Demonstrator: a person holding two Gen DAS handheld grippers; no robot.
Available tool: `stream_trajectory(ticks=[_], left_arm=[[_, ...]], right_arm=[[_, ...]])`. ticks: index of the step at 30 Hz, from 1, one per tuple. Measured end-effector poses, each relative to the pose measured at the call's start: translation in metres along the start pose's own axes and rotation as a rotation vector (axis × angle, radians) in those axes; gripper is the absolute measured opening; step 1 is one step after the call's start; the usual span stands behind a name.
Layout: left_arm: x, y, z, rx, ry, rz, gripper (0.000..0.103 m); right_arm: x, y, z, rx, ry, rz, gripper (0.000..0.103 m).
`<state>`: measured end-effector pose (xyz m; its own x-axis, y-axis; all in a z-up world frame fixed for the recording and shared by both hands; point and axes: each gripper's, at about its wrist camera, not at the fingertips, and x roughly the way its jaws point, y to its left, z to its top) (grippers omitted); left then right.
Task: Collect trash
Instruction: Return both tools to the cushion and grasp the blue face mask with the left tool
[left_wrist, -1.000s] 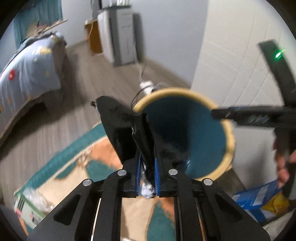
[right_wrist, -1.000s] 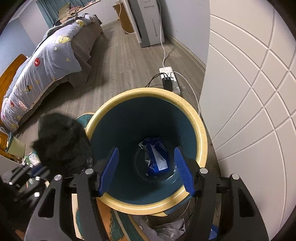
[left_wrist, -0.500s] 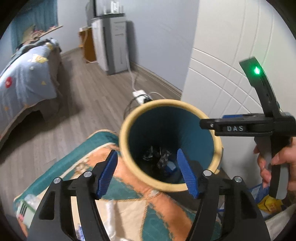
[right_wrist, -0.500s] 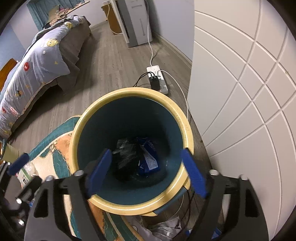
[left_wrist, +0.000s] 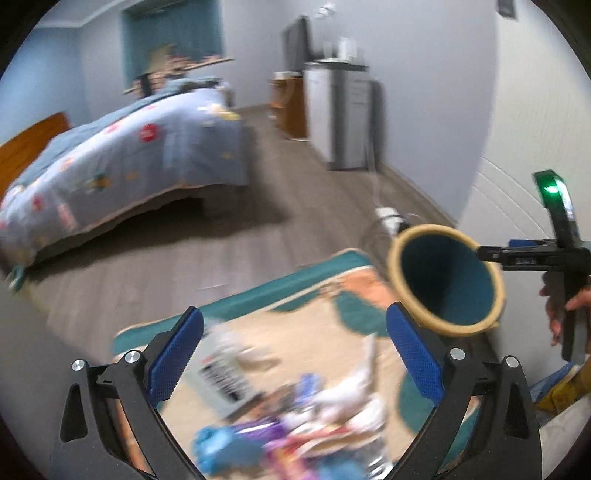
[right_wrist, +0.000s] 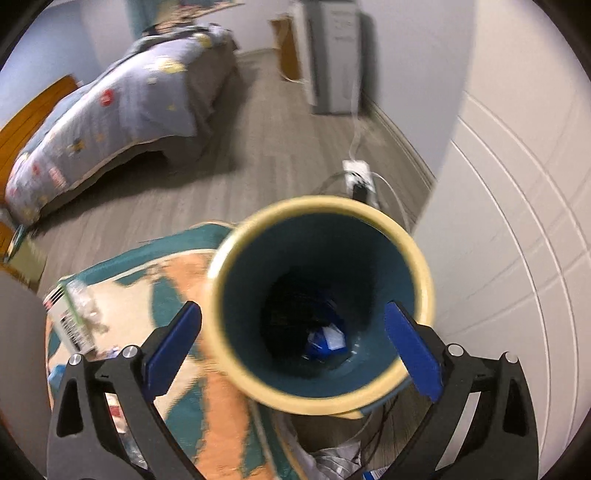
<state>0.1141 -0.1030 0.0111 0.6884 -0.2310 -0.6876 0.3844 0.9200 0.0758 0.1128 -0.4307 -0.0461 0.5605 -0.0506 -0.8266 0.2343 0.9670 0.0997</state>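
A teal bin with a yellow rim (right_wrist: 319, 400) stands by the white wall; inside lie a black bag (right_wrist: 291, 314) and a blue wrapper (right_wrist: 325, 341). My right gripper (right_wrist: 291, 349) is open and empty just above the bin's mouth. The bin also shows in the left wrist view (left_wrist: 445, 280). My left gripper (left_wrist: 295, 362) is open and empty above the rug, left of the bin. Blurred trash lies under it: a flat white pack with a barcode (left_wrist: 221, 376), white crumpled paper (left_wrist: 351, 398), purple wrappers (left_wrist: 266, 439) and a blue piece (left_wrist: 218, 450).
A patterned teal and orange rug (left_wrist: 325, 295) lies on the wood floor. A bed (left_wrist: 122, 162) stands at the left, a grey cabinet (left_wrist: 340, 114) at the back wall, a power strip with cables (right_wrist: 356, 175) behind the bin. More litter (right_wrist: 340, 458) lies by the bin's base.
My left gripper let the black bag drop into the bin, opened, and swung left and back over the rug. My right gripper pulled back a little from the bin.
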Motion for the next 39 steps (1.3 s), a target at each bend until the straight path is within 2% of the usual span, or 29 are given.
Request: stream_trajectory(ticks=[3, 6, 9, 12, 16, 20, 25, 30, 35, 39], left_arm=[[-0.020, 0.033, -0.011, -0.053, -0.007, 0.076, 0.098], [-0.036, 0.069, -0.023, -0.149, -0.023, 0.132, 0.098], [-0.042, 0.093, -0.037, -0.204, -0.017, 0.176, 0.098], [-0.046, 0.112, -0.051, -0.225, -0.026, 0.229, 0.098], [-0.037, 0.124, -0.063, -0.205, -0.004, 0.243, 0.098], [-0.035, 0.139, -0.083, -0.213, 0.030, 0.177, 0.098], [-0.023, 0.149, -0.105, -0.301, 0.093, 0.070, 0.098], [-0.003, 0.137, -0.118, -0.215, 0.162, 0.094, 0.098], [0.013, 0.133, -0.121, -0.236, 0.193, 0.043, 0.098], [0.029, 0.118, -0.123, -0.195, 0.222, 0.006, 0.098]], right_arm=[[-0.018, 0.042, 0.002, -0.087, -0.035, -0.006, 0.097], [-0.033, 0.086, -0.002, -0.150, -0.058, -0.001, 0.097], [-0.041, 0.127, -0.012, -0.198, -0.063, 0.043, 0.097], [-0.036, 0.162, -0.027, -0.262, -0.004, 0.095, 0.097], [-0.022, 0.189, -0.044, -0.317, 0.067, 0.137, 0.097], [-0.008, 0.206, -0.055, -0.268, 0.142, 0.210, 0.097], [0.006, 0.215, -0.063, -0.266, 0.164, 0.172, 0.097], [0.030, 0.202, -0.061, -0.237, 0.191, 0.092, 0.097], [0.051, 0.190, -0.068, -0.219, 0.254, 0.048, 0.097], [0.065, 0.186, -0.075, -0.227, 0.290, 0.052, 0.097]])
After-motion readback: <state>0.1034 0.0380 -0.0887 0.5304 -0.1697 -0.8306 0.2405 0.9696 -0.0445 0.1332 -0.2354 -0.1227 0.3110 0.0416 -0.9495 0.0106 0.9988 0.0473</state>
